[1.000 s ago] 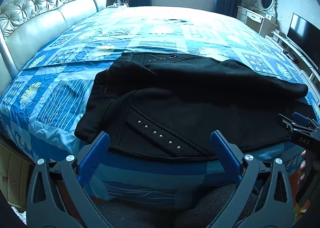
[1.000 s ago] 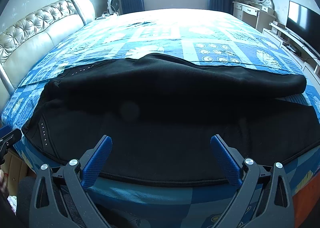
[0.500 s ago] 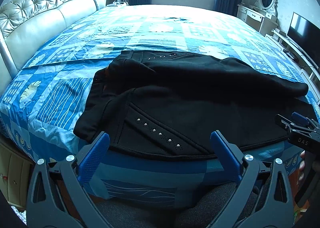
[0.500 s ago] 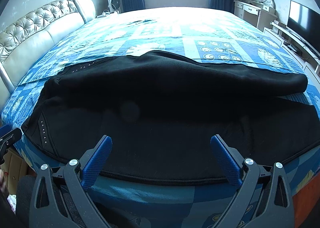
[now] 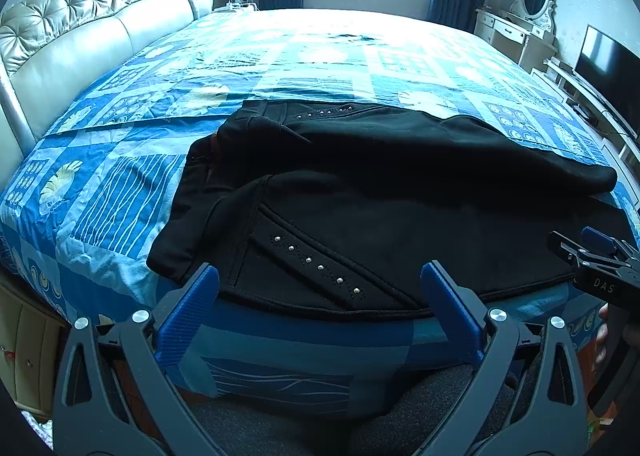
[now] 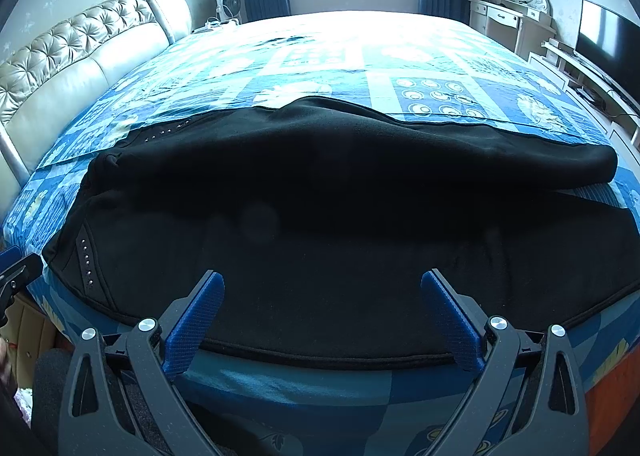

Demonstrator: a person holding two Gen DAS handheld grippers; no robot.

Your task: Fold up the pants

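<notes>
From your left wrist view, your left gripper (image 5: pixel 320 288) has crept a little closer over the last second, jaws spread wide and empty, just short of the studded waist end of the black pants (image 5: pixel 360 207) lying along the near edge of the bed (image 5: pixel 328 55). From the right wrist view, your right gripper (image 6: pixel 322 302) is likewise wide and empty at the pants' (image 6: pixel 340 223) near hem, barely shifted, so I judge no grasp has begun and the fold remains ahead.

Both tongs (image 5: pixel 319 282) (image 6: pixel 320 290) apparently wide apart, empty.
</notes>
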